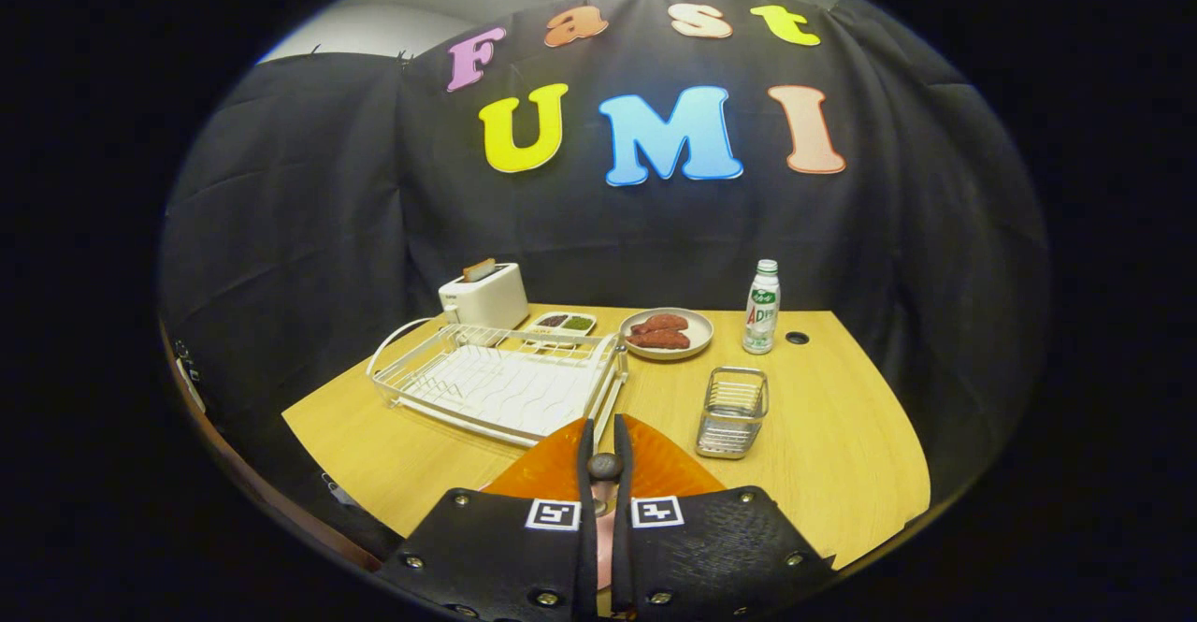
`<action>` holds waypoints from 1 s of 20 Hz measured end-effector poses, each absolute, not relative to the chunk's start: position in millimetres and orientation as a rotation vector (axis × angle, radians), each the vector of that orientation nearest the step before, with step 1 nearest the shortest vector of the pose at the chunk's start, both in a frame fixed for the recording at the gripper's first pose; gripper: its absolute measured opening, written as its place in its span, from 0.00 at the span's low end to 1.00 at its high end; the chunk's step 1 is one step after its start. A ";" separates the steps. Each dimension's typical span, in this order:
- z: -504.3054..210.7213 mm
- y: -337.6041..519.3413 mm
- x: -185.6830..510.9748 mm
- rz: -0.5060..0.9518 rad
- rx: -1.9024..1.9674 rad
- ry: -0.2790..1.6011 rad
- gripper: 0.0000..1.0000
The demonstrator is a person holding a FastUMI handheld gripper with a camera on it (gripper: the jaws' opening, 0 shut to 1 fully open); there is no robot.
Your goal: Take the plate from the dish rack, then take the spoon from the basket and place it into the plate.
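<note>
Gripper view: gripper (604, 435) fingers pinch a spoon (604, 465) over the orange plate (655, 468). Bottle (762, 308) label is unreadable.

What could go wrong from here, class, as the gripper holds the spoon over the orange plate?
1. The gripper pinches the spoon by a thin part, so it may twist or slip out.
2. The orange plate lies near the table's front edge; a hard drop could nudge it.
3. The dish rack sits just ahead; swinging forward might clip it.
</note>
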State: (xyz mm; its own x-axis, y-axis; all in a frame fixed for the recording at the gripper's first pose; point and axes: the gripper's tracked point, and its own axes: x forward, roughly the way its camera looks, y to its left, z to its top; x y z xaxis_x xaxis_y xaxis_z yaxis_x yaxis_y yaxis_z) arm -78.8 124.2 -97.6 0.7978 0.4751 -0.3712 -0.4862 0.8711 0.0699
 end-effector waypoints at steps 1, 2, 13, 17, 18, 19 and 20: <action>-102.6 131.8 -80.9 0.539 -0.032 0.400 0.06; -108.8 139.3 -82.1 0.560 -0.036 0.411 0.06; -146.9 213.9 -94.9 0.743 -0.063 0.491 0.06; -149.0 204.8 -91.2 0.707 -0.069 0.503 0.26; -142.1 200.0 -92.0 0.706 -0.067 0.494 0.27; -136.9 194.5 -89.8 0.691 -0.073 0.484 0.33; -131.9 190.2 -87.3 0.684 -0.076 0.474 0.34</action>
